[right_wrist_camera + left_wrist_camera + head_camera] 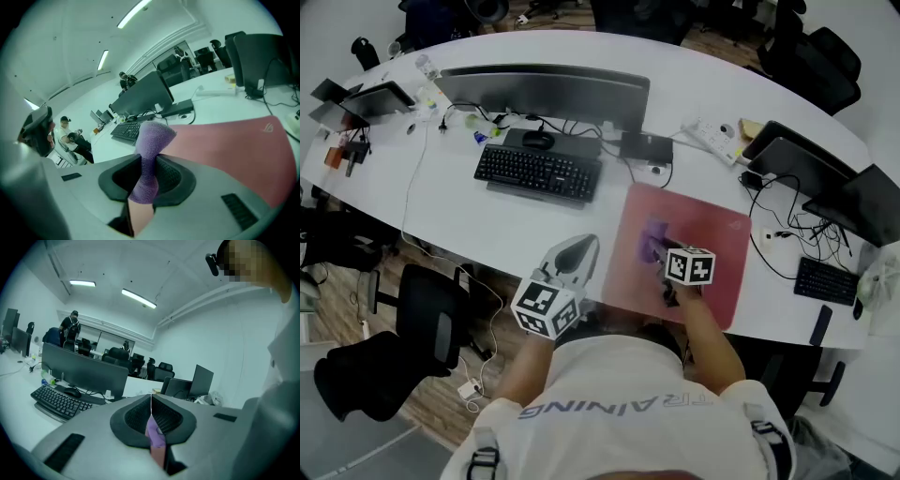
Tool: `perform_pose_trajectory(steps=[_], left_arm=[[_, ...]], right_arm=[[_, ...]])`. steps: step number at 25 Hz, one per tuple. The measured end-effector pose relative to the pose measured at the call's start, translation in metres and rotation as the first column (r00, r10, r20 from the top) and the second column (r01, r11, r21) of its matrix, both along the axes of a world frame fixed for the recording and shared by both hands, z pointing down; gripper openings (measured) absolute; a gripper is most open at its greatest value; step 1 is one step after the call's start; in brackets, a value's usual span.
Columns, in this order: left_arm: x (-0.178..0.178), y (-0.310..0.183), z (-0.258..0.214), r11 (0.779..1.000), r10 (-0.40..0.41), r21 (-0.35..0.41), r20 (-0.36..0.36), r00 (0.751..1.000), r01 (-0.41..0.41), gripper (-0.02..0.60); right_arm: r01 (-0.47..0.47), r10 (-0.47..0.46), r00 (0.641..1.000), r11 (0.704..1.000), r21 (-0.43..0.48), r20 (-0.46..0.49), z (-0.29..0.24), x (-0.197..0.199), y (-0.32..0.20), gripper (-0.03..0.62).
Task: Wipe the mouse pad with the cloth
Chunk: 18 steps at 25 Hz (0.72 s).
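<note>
right gripper: your right gripper (149,165) is clamped on the purple cloth (151,140), which bunches between the jaws and bulges out past them.
cloth: it sits on the left part of the pink mouse pad (712,246), right by your right gripper's marker cube.
mouse pad: it lies flat on the white table (469,220), close to the front edge and to the right of the keyboard; a small logo marks one far corner.
left gripper: your left gripper (151,401) has its jaws pressed together with nothing between them; you hold it over the table's front edge, just left of the mouse pad and apart from it.
around: a black keyboard (537,173) and a black mouse (538,141) sit before a wide monitor (544,89), beyond and left of the pad; a white power strip (710,139) lies beyond the pad.
in the way: black cables (783,239) trail on the table just right of the pad, with laptops (795,155) past them.
floor: a black office chair (427,314) stands to your left.
</note>
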State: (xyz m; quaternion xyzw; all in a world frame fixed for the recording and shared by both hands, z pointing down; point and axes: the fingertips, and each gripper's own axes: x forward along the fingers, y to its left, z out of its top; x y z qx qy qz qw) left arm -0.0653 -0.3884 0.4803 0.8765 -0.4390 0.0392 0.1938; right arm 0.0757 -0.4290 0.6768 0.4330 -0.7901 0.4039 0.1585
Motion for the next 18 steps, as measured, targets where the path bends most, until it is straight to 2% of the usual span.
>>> perform_pose_trajectory(steps=[5, 9, 12, 18], left_arm=[[-0.034, 0.006, 0.009, 1.000, 0.003, -0.027, 0.026, 1.000, -0.002, 0.032], [-0.048, 0.009, 0.016, 0.999, 0.013, -0.045, 0.039, 0.999, -0.011, 0.032], [-0.049, 0.010, 0.017, 0.999, 0.025, -0.047, 0.045, 0.999, -0.023, 0.032], [-0.030, 0.011, 0.014, 0.998, 0.039, -0.044, 0.038, 0.999, -0.038, 0.032]], right_arm=[[0.074, -0.078, 0.996, 0.994, -0.079, -0.043, 0.042, -0.065, 0.002, 0.098], [0.094, -0.102, 0.992, 0.989, -0.112, -0.073, 0.067, -0.092, -0.003, 0.098], [0.089, -0.101, 0.991, 0.987, -0.135, -0.091, 0.080, -0.092, -0.003, 0.098], [0.060, -0.074, 0.994, 0.985, -0.159, -0.084, 0.086, -0.063, 0.002, 0.098]])
